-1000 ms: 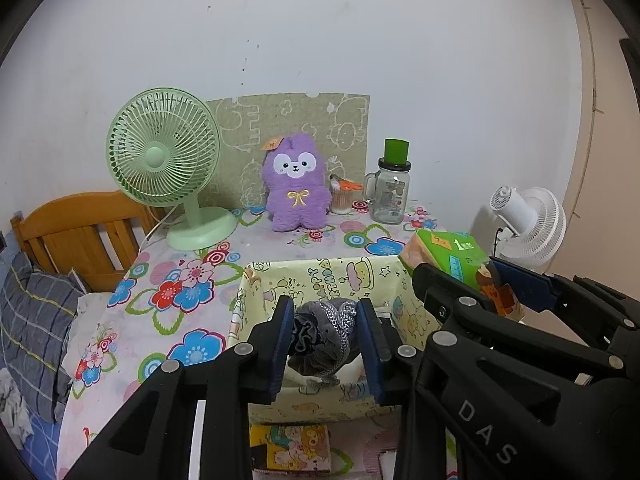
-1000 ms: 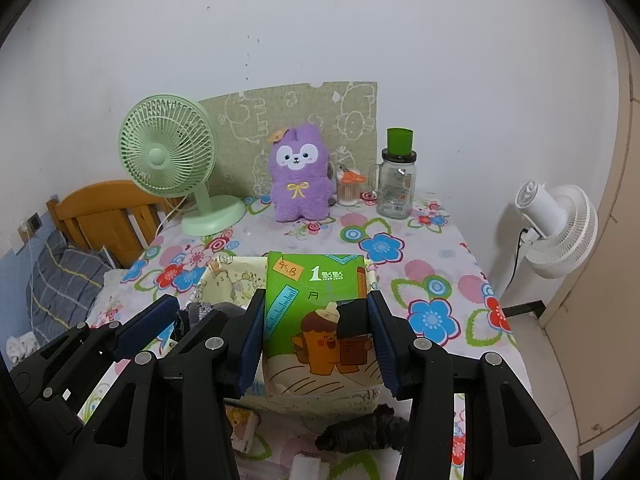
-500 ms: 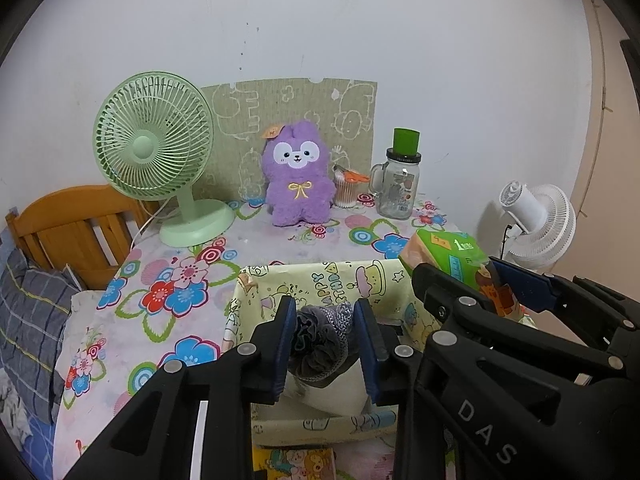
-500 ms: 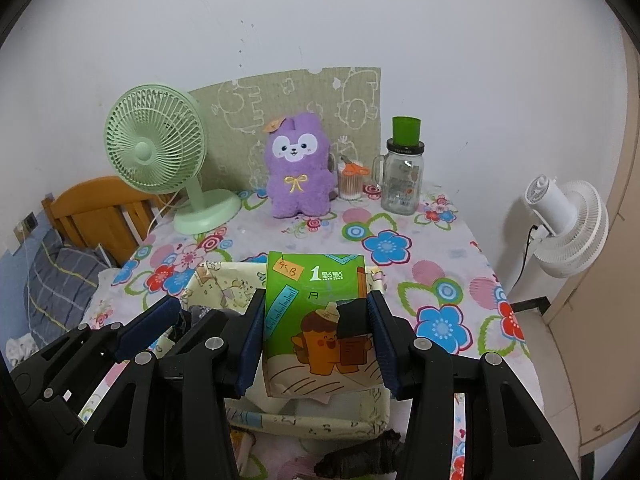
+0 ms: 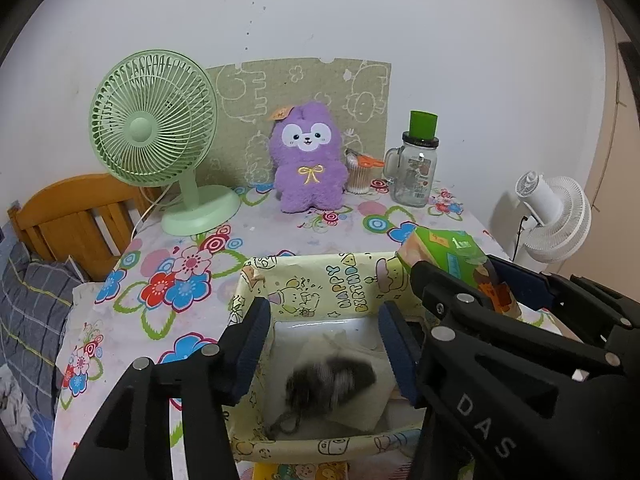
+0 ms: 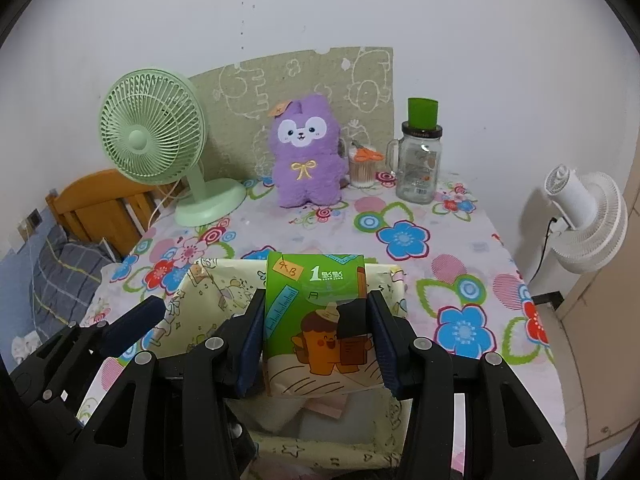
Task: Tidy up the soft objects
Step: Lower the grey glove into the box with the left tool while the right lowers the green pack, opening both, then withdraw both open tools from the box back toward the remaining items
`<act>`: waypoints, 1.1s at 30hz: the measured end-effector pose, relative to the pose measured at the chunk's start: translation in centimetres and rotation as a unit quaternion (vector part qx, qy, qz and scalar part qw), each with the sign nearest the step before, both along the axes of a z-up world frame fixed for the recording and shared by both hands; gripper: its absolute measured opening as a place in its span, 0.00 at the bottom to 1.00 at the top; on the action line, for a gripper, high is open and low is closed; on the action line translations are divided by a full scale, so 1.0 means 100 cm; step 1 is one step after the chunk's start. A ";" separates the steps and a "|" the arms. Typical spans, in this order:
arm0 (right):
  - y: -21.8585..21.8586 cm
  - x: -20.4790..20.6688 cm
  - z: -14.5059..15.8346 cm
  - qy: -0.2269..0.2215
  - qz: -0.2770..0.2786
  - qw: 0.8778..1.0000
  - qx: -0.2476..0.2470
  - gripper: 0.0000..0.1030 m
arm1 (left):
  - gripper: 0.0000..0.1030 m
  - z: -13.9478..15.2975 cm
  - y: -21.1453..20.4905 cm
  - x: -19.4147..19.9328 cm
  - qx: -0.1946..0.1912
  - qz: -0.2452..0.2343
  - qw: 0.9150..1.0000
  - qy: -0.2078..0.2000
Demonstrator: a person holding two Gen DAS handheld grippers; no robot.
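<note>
A: What is the left gripper (image 5: 326, 354) doing over the box (image 5: 304, 280)?
B: Its jaws are opening, with nothing pressed between the pads. The grey sock (image 5: 330, 380) shows blurred below them, inside the box over white cloth.
A: And the right gripper (image 6: 316, 344)?
B: Clamped on the green tissue pack (image 6: 316, 308), one pad against each side. The pack hangs upright above the box's right half.
A: Where does the box sit?
B: On the flowered tablecloth (image 5: 180, 276), nearer than the purple plush toy (image 5: 306, 158), which stands behind the box against a green mat.
A: Anything beside the toy?
B: A green fan (image 5: 154, 120) left of it, a glass jar (image 5: 416, 168) with a green cap to its right.
</note>
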State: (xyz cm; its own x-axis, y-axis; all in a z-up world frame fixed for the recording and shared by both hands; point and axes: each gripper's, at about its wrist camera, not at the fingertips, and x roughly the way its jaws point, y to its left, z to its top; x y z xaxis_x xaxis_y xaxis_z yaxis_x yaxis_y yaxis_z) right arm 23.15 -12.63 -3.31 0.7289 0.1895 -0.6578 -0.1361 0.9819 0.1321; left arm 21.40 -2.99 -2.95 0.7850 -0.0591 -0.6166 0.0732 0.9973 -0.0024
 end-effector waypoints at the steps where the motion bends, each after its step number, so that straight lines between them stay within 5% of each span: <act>1: 0.000 0.001 -0.001 0.001 0.001 1.000 0.000 0.51 | 0.63 -0.001 0.000 0.001 0.000 -0.001 1.000 0.002; 13: 0.009 0.014 -0.016 -0.001 0.014 1.000 0.015 0.51 | 0.72 -0.010 0.006 0.010 -0.004 0.003 1.000 0.013; 18: 0.012 0.015 -0.019 -0.001 0.020 1.000 0.012 0.59 | 0.76 -0.013 0.002 0.010 -0.002 -0.008 1.000 0.016; 22: 0.013 0.013 -0.016 -0.009 0.017 1.000 0.005 0.75 | 0.76 -0.012 0.003 0.009 -0.007 -0.012 1.000 0.013; 33: 0.009 0.000 -0.007 -0.013 0.006 1.000 0.006 0.79 | 0.78 -0.004 0.001 -0.001 -0.008 -0.019 1.000 0.002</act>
